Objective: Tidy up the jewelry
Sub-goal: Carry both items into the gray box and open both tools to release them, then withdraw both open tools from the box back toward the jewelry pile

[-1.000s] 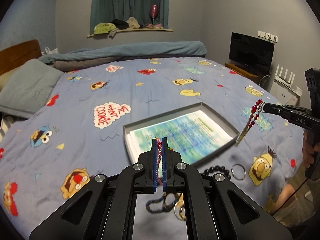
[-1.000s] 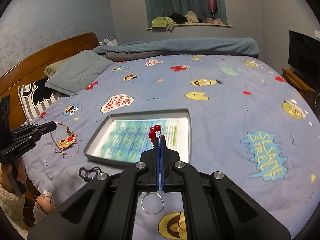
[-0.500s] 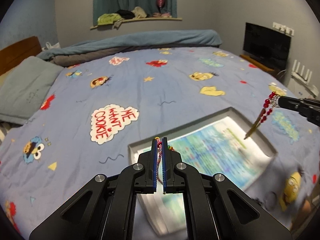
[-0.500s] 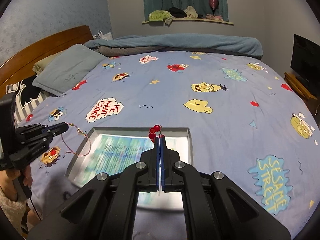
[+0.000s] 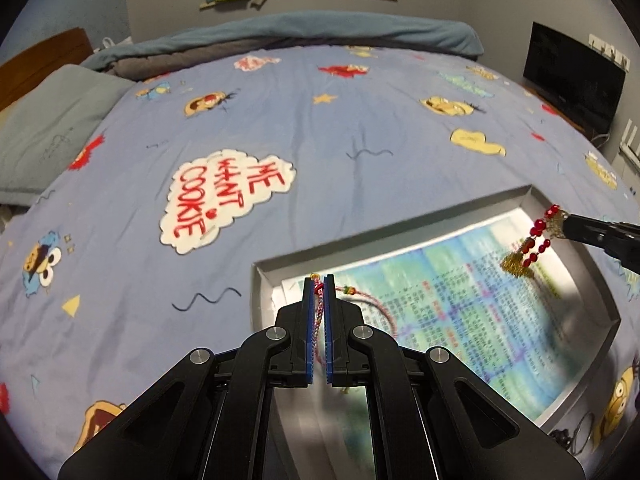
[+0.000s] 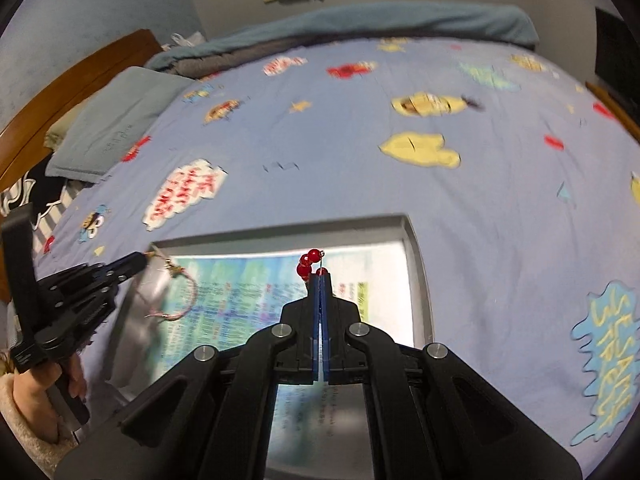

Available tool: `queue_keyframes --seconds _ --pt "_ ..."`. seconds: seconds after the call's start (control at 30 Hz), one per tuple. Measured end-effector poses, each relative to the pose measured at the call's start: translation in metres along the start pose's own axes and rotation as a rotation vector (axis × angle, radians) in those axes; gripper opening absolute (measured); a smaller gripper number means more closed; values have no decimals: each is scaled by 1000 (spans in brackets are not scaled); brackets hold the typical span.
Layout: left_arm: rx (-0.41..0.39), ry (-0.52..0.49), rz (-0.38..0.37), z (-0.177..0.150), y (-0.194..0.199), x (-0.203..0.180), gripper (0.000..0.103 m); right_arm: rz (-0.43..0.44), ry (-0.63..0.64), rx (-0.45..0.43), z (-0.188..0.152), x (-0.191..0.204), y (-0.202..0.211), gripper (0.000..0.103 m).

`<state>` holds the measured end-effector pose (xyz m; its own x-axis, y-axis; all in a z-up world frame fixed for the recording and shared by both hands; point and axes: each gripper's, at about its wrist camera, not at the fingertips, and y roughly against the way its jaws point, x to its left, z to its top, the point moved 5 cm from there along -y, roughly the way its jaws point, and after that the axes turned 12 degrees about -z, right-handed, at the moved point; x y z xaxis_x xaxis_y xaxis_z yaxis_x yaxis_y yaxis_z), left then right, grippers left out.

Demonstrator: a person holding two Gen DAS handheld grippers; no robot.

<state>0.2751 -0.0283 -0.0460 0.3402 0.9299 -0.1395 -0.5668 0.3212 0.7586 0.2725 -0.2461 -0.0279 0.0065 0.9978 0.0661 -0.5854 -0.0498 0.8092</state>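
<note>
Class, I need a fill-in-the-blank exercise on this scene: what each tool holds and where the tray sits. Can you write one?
1. The left tool is shut on a braided ____ bracelet.
2. The right tool grips jewelry with round ____ beads.
3. Both pieces hang above the grey ____.
4. The tray lies on a ____ with a cartoon cover.

Missing words: pink; red; tray; bed

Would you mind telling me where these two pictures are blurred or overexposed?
Left wrist view: the printed sheet in the gray tray smears toward its near corner, while the bedspread print stays crisp. Right wrist view: the whole bedspread is softly motion-blurred, the sheet's white margin glares, and fisheye bends the room's edges.
</note>
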Motion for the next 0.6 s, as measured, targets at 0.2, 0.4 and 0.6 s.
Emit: queue_keyframes --seconds 0.2,0.4,0.6 --pt "53 -24 28 -5 -14 -1 5 -93 15 21 1 -10 -21 0" --pt "125 -15 35 -11 -30 1 9 -150 52 11 4 -12 -30 1" --pt "73 -15 30 -6 -20 -2 58 -152 63 -14 6 -10 -21 27"
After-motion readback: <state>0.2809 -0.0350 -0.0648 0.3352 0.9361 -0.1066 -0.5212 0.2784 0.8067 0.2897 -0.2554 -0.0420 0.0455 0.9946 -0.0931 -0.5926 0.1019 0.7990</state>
